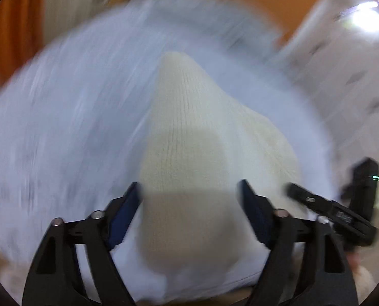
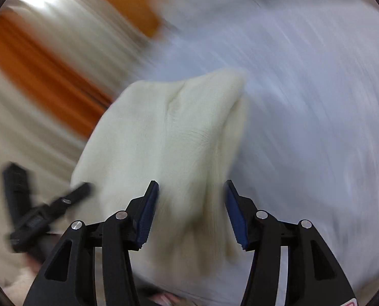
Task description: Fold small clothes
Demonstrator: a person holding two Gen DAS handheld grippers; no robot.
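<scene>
**Cream knit garment ran straight ahead of both pairs of fingers**

Cream knit garment (image 1: 189,132) lay on the white sheet (image 1: 62,127) of a bed, and you held both grippers over its near end. In the left wrist view its long axis ran directly away from your left gripper (image 1: 189,204), narrowing toward the far end. Your fingers (image 1: 124,216) there stood spread wide, straddling the cloth, gripping nothing. Your right gripper (image 2: 190,211) was likewise spread, with a raised fold of the knit between its pads (image 2: 146,216); whether they touched it, blur hid. Both hands sat just beside each other, about equally near, so neither had the better reach.
</scene>
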